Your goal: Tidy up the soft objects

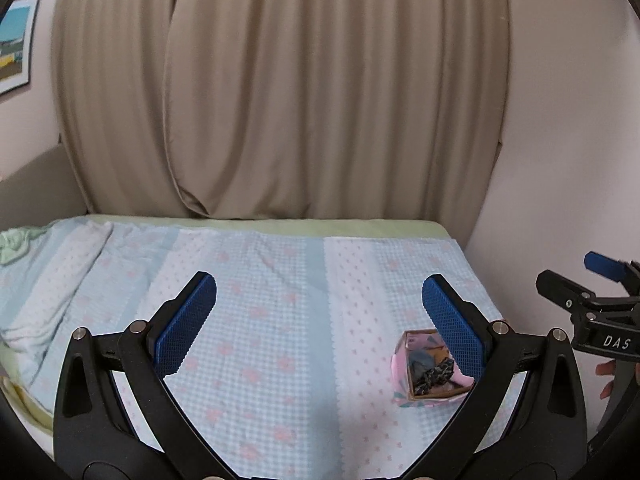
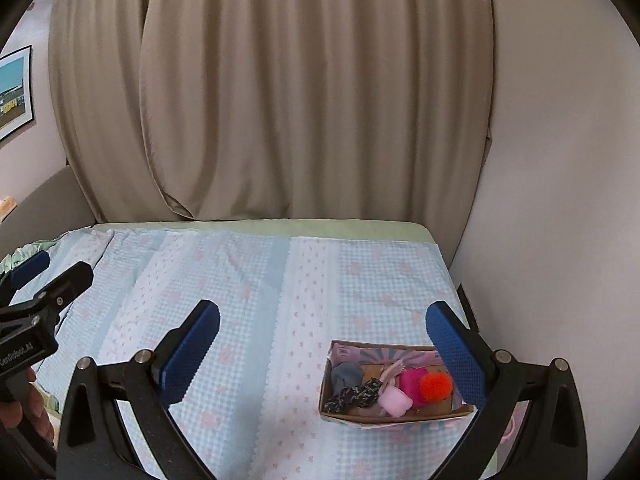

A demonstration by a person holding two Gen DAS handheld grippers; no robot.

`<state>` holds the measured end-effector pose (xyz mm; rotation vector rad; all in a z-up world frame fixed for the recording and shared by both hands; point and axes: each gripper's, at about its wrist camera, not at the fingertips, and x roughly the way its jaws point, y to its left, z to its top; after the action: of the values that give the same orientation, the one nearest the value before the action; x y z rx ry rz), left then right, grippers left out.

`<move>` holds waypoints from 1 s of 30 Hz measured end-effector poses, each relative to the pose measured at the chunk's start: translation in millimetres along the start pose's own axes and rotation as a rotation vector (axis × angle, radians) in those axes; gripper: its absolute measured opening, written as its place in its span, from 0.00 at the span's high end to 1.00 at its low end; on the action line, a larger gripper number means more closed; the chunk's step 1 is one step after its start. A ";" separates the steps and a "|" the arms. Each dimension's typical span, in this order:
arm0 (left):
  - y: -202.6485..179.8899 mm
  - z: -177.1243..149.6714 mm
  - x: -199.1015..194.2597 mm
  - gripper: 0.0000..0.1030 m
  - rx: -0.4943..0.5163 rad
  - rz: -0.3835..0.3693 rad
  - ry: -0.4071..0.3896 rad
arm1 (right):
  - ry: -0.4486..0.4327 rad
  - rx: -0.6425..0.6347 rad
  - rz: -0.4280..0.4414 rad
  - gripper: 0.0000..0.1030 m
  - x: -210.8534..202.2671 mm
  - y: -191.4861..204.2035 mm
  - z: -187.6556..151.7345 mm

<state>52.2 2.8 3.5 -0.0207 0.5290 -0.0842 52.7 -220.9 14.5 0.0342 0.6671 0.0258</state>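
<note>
Bed covered by a pale blue checked quilt with pink flower print [image 2: 256,320], backed by a beige pleated curtain [image 2: 280,100]. Near the quilt's right edge sits a shallow open cardboard box with pink printed sides [image 2: 326,390]; it lies just beside the right-hand finger in both views. Inside, touching one another: a grey folded cloth piece [image 2: 346,376], a dark patterned fabric scrunchie [image 2: 354,394], a pale pink soft block [image 2: 395,400], a magenta plush ball [image 2: 412,384] and an orange fluffy pompom [image 2: 437,386]. The left wrist view shows only part of the box interior, the rest hidden behind a blue pad.

The left gripper [image 1: 320,320] is spread wide with nothing between its blue textured pads [image 1: 186,324]. The right gripper [image 2: 320,340] is likewise spread wide and holds nothing. Both hover above the quilt, apart from the box.

Judged progress: the visible soft items are already gathered in the box and no loose item shows on the open quilt, so the sorting appears finished or nearly so. A crumpled pale green cloth [image 1: 14,242] at the far left edge may be bedding; whether it belongs to the task cannot be told
</note>
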 end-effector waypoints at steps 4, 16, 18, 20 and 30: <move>6.4 -6.6 -8.1 0.00 -0.015 -0.006 -0.021 | -0.016 0.017 -0.012 0.00 -1.6 1.5 -1.9; 6.7 -10.1 -8.7 0.00 -0.007 -0.010 -0.020 | -0.036 0.030 -0.046 0.00 -5.1 0.7 0.0; 6.5 -9.5 -8.1 0.00 -0.007 -0.009 -0.021 | -0.038 0.031 -0.048 0.00 -5.1 0.3 -0.4; 5.8 -9.7 -7.9 0.00 -0.004 -0.010 -0.019 | -0.039 0.029 -0.050 0.00 -5.2 0.1 -0.7; 1.4 -8.0 -6.6 0.00 0.015 -0.013 -0.019 | -0.041 0.031 -0.056 0.00 -5.1 -3.4 -0.2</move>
<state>42.6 4.8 -0.1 -0.0103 0.5094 -0.1002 48.6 -224.6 17.3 0.0460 0.6272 -0.0386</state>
